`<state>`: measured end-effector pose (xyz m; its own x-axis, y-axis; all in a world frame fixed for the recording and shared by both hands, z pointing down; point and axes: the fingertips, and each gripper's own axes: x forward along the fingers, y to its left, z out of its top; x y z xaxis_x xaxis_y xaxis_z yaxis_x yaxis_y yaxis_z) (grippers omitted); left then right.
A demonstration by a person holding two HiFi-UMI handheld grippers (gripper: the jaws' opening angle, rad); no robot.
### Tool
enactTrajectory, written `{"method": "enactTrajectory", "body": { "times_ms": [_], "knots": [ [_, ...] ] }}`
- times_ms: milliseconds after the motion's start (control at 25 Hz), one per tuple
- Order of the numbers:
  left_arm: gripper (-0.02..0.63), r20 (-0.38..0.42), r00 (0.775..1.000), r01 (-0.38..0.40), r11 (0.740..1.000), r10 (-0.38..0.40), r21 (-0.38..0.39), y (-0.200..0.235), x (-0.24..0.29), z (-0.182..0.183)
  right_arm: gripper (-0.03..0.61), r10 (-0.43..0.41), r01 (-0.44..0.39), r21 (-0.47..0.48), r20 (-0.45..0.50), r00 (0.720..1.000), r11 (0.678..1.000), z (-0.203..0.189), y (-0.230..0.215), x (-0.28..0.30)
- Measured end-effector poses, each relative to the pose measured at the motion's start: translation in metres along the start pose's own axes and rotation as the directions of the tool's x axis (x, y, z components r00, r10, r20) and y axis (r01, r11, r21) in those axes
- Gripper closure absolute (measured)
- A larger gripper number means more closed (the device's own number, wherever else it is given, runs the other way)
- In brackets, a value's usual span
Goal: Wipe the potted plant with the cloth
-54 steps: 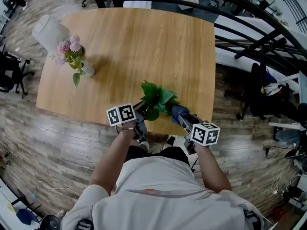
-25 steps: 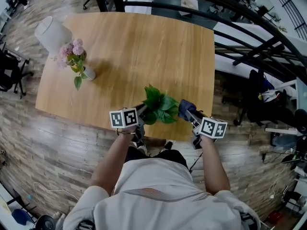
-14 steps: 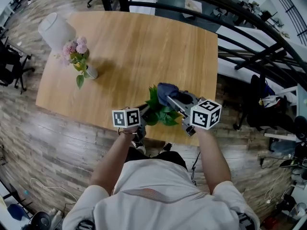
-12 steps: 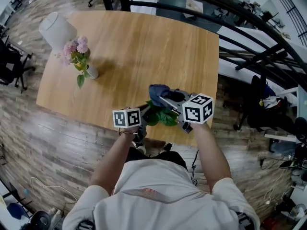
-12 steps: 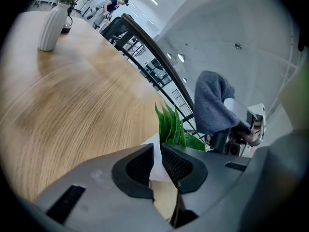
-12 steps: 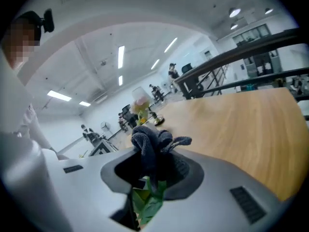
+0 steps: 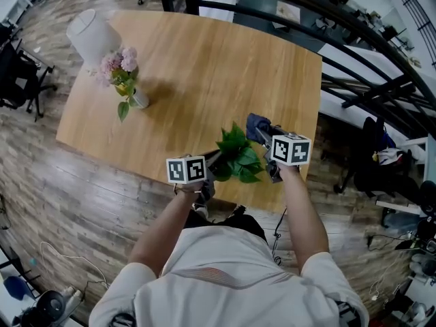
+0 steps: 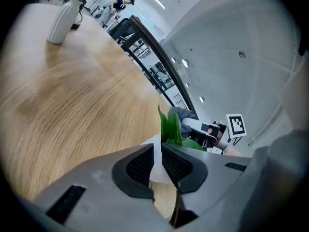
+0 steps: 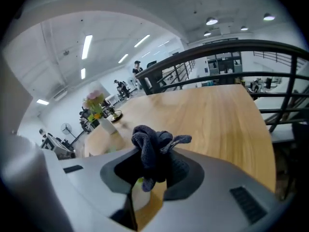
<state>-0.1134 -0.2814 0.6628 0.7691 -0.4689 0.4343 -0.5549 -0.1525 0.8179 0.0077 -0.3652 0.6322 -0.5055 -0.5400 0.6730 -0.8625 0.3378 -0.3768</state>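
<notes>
The potted plant (image 7: 237, 159) has broad green leaves and a white pot, and stands near the table's front edge. My left gripper (image 7: 212, 163) is at its left. Its jaws have just been closing, with the pot's white rim (image 8: 155, 164) between the pads; green leaves (image 8: 170, 127) rise just beyond. My right gripper (image 7: 261, 132) is at the plant's far right, shut on a bunched dark blue cloth (image 7: 256, 122). The cloth (image 9: 152, 151) sticks up out of the right gripper (image 9: 149, 173). The cloth (image 8: 179, 114) hangs beside the leaves; whether it touches them I cannot tell.
The wooden table (image 7: 225, 67) stretches away from me. A small white vase of pink flowers (image 7: 127, 73) and a white jug-like object (image 7: 92, 36) stand at its far left corner. A black railing (image 7: 354, 67) runs along the right side. The floor is wooden planks.
The right gripper carried the cloth leftward over the top of the leaves, then back to the plant's far right. The left gripper stayed at the pot.
</notes>
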Motion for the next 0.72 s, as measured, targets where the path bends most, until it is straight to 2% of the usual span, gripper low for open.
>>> {"method": "enactTrajectory", "body": {
  "times_ms": [80, 160, 240, 320, 400, 480, 520, 600, 720],
  "knots": [
    [0.561, 0.002, 1.0, 0.007, 1.0, -0.007, -0.008, 0.001, -0.001, 0.0, 0.422, -0.026, 0.026, 0.003, 0.017, 1.0, 1.0, 0.002, -0.008, -0.012],
    [0.561, 0.004, 1.0, 0.007, 1.0, -0.007, -0.009, 0.001, -0.001, 0.0, 0.422, 0.011, -0.013, 0.019, 0.067, 0.998, 1.0, 0.009, -0.001, -0.028],
    [0.561, 0.004, 1.0, 0.005, 1.0, -0.005, -0.008, 0.003, -0.001, 0.0, 0.422, 0.073, -0.077, 0.031, 0.12, 0.99, 0.997, 0.018, 0.016, -0.047],
    [0.561, 0.002, 1.0, 0.005, 1.0, -0.005, -0.006, 0.004, -0.001, 0.0, 0.422, 0.165, -0.176, 0.058, 0.152, 0.975, 0.983, 0.021, 0.041, -0.062],
    [0.561, 0.002, 1.0, 0.004, 1.0, -0.004, -0.003, 0.003, -0.001, 0.0, 0.422, 0.271, -0.287, 0.106, 0.145, 0.952, 0.952, 0.014, 0.064, -0.069],
    [0.561, 0.005, 1.0, 0.003, 1.0, -0.003, 0.001, 0.002, 0.0, 0.0, 0.422, 0.32, -0.33, 0.147, 0.089, 0.943, 0.932, -0.008, 0.071, -0.067],
    [0.561, 0.006, 1.0, 0.004, 1.0, -0.004, 0.003, 0.002, 0.0, 0.0, 0.422, 0.308, -0.312, 0.16, 0.05, 0.95, 0.937, -0.022, 0.067, -0.063],
    [0.561, 0.01, 1.0, 0.004, 1.0, -0.004, 0.007, 0.003, 0.0, 0.001, 0.422, 0.232, -0.227, 0.184, -0.006, 0.973, 0.956, -0.049, 0.046, -0.057],
    [0.561, 0.017, 1.0, 0.0, 1.0, 0.0, 0.011, 0.005, -0.002, 0.003, 0.422, 0.086, -0.08, 0.221, -0.016, 0.996, 0.972, -0.074, 0.006, -0.061]
  ]
}}
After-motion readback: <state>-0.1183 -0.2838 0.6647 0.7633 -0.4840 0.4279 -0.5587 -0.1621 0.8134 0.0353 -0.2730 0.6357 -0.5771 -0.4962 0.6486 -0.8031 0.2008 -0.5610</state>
